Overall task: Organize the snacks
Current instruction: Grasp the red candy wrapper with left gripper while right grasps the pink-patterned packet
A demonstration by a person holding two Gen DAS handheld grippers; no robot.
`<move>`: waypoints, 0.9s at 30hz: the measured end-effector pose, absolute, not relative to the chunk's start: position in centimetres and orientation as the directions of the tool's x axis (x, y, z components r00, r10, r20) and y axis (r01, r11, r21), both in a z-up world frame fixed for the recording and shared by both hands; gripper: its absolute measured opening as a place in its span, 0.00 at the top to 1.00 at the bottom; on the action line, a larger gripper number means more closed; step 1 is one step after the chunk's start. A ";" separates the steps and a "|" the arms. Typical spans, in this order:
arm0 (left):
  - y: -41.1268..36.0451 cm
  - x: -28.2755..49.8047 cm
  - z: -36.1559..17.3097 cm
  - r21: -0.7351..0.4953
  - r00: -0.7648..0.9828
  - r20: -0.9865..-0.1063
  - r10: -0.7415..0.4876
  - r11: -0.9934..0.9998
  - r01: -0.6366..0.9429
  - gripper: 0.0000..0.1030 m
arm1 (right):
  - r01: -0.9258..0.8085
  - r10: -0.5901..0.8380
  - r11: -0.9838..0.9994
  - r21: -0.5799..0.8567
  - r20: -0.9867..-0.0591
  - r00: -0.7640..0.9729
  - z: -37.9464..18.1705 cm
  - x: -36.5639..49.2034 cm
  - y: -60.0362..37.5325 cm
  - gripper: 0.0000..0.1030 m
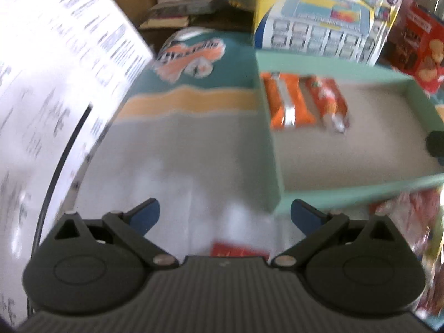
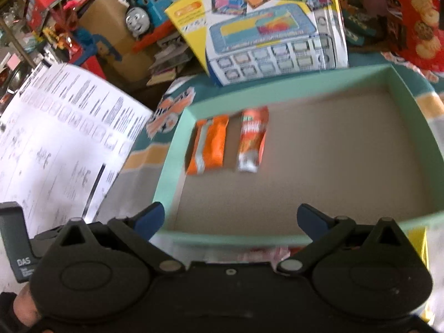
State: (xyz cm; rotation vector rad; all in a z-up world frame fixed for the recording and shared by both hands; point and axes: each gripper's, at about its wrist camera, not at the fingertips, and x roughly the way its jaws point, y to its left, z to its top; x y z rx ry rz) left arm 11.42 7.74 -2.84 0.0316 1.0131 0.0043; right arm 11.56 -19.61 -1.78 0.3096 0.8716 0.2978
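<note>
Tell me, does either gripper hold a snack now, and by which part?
No. The left gripper and right gripper are both open and empty.

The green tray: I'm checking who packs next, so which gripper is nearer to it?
Right. The right gripper hangs open over the green tray's near rim; the left gripper is open beside its left wall.

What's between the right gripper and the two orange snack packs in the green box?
Only bare box floor lies between the open right gripper and the orange snack packs, seen in the right wrist view.
</note>
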 end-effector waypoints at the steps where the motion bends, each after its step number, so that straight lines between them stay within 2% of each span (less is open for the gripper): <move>1: 8.0 10.7 -3.2 0.031 0.519 -0.855 0.020 0.999 0.012 0.00 | -0.129 0.378 0.915 0.382 -0.702 0.603 -2.0 10.7 -19.5 0.00; 3: 8.5 9.3 -4.1 0.034 0.496 -0.868 0.026 0.999 0.007 0.00 | -0.124 0.383 0.913 0.389 -0.711 0.590 -2.7 9.1 -19.5 0.00; 6: 8.9 7.7 -5.4 0.028 0.465 -0.885 0.021 1.000 0.010 0.00 | -0.114 0.382 0.913 0.392 -0.720 0.579 -3.6 7.3 -19.4 0.11; 8: 8.8 7.0 -6.1 0.031 0.454 -0.891 0.019 0.999 0.019 0.00 | -0.108 0.374 0.917 0.385 -0.732 0.570 -4.3 6.3 -19.4 0.27; 11: 8.6 6.6 -7.1 0.029 0.448 -0.894 0.013 0.999 0.028 0.01 | -0.105 0.311 0.945 0.309 -0.757 0.574 -5.2 5.8 -19.0 0.42; 13: 8.4 6.4 -7.6 0.021 0.448 -0.894 0.003 0.999 0.034 0.13 | -0.104 0.261 0.963 0.248 -0.776 0.575 -5.7 5.6 -18.6 0.46; 14: 8.4 6.3 -7.7 0.010 0.451 -0.893 -0.008 0.999 0.038 0.22 | -0.105 0.253 0.966 0.236 -0.782 0.570 -5.9 5.5 -18.4 0.47; 15: 8.4 6.0 -7.6 0.005 0.472 -0.882 -0.015 0.999 0.041 0.40 | -0.106 0.245 0.968 0.226 -0.786 0.567 -6.0 5.5 -18.4 0.47; 17: 8.2 5.7 -7.2 0.004 0.494 -0.869 -0.025 0.998 0.057 0.59 | -0.118 0.208 0.978 0.172 -0.796 0.568 -6.3 5.5 -17.7 0.47; 24: 8.6 5.2 -7.3 -0.041 0.501 -0.863 -0.065 0.997 0.060 0.58 | -0.147 0.149 0.986 0.080 -0.818 0.556 -7.5 6.3 -15.3 0.47; 25: 8.7 5.2 -7.3 -0.046 0.502 -0.862 -0.069 0.997 0.057 0.58 | -0.145 0.145 0.987 0.076 -0.817 0.558 -7.4 6.5 -15.1 0.46; 27: 9.0 5.4 -7.4 -0.054 0.503 -0.861 -0.076 0.997 0.058 0.57 | -0.134 0.134 0.988 0.070 -0.818 0.559 -7.3 7.1 -15.0 0.37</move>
